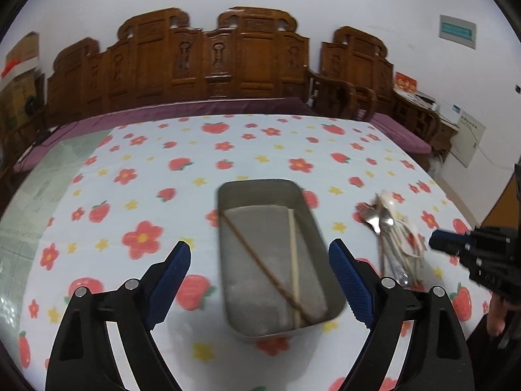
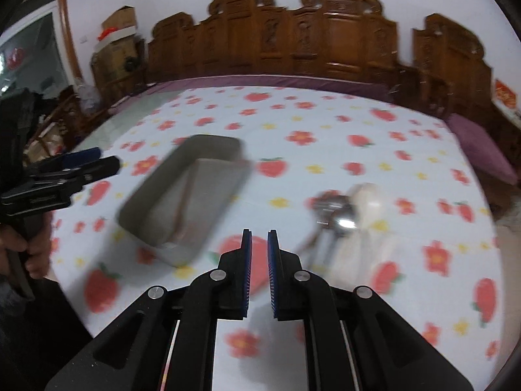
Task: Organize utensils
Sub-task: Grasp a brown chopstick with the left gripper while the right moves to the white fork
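While the metal tray lies open on the flowered cloth, the scene is set out as follows.

Tray: a rectangular metal tray [image 1: 280, 254] is seen at the middle of the table, lengthwise from near to far.
Tray contents: a dark chopstick [image 1: 263, 265] is laid slantwise across the tray floor, and a pale chopstick [image 1: 294, 270] lies straight along the tray's right side; their near ends cross.
Loose utensils: a pile of utensils [image 1: 390, 238] with metal spoons and pale handles is found on the cloth to the right of the tray, apart from it.
Left gripper: the left gripper [image 1: 260, 280] is held over the near end of the tray, its blue-padded fingers [image 1: 172, 277] spread wide, nothing gripped.
Right gripper: the right gripper [image 2: 259, 270] is held over the cloth between tray and pile; its fingers [image 2: 246, 270] are nearly pressed together with a narrow gap, nothing pinched.
Table: a white cloth [image 1: 260, 150] with red flowers and strawberries covers the table.
Background: carved wooden seating [image 1: 208, 65] with purple cushions stands along the far wall.
Person: a hand [image 2: 31, 251] is seen on the left gripper's handle.
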Demonstrator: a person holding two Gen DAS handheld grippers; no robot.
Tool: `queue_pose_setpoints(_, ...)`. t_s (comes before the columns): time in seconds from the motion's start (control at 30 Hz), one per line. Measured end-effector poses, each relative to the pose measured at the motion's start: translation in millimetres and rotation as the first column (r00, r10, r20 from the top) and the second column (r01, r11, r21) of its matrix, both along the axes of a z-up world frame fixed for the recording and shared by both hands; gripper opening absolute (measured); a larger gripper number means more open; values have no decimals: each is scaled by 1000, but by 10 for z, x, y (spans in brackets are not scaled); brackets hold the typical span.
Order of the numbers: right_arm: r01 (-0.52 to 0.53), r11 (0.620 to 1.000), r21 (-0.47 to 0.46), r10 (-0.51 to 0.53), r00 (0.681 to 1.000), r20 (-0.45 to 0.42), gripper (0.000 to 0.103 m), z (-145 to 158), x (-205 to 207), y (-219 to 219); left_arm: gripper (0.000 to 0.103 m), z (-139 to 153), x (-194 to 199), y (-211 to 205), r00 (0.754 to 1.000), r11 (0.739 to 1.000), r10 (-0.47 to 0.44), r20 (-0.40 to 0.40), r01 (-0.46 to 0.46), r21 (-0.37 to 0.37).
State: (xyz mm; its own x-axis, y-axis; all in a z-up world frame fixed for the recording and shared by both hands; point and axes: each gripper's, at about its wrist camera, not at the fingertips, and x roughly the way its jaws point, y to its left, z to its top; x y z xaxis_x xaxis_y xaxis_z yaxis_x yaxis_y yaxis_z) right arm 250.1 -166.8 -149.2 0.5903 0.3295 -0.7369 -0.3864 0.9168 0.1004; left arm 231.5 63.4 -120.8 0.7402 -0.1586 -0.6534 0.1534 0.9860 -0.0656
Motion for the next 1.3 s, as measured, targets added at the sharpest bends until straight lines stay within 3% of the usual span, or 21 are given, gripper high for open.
queue_pose_setpoints(0.1,35,999,-33,-35,999,13,11,-52,-4,-257,83,6,-66,-208,999,999,-41,14,41,5)
queue_pose_setpoints(0.23,72,997,-40,-72,997,17,22,-150,4,-472,83,-19,-128,-386,997,997,-75,10,75,-6)
queue_pose_setpoints(0.53,120,992,-37,-120,993,10,23,-410,111,-739,83,-148,-190,-779,988,988,-155,-12,155,-25)
queue_pose_setpoints(0.9,127,992,15,-126,992,-28,23,-615,233,-816,59,-550,-66,-1311,961,967,-256,-100,255,-22)
queue_pose_setpoints(1.07,126,991,37,-125,992,-27,23,-600,241,-807,40,-800,13,-1488,949,960,-277,-153,280,1)
queue_pose_setpoints(1.3,131,990,61,-129,991,-27,23,-582,244,-817,32,-1002,67,-1609,940,953,-287,-187,299,41)
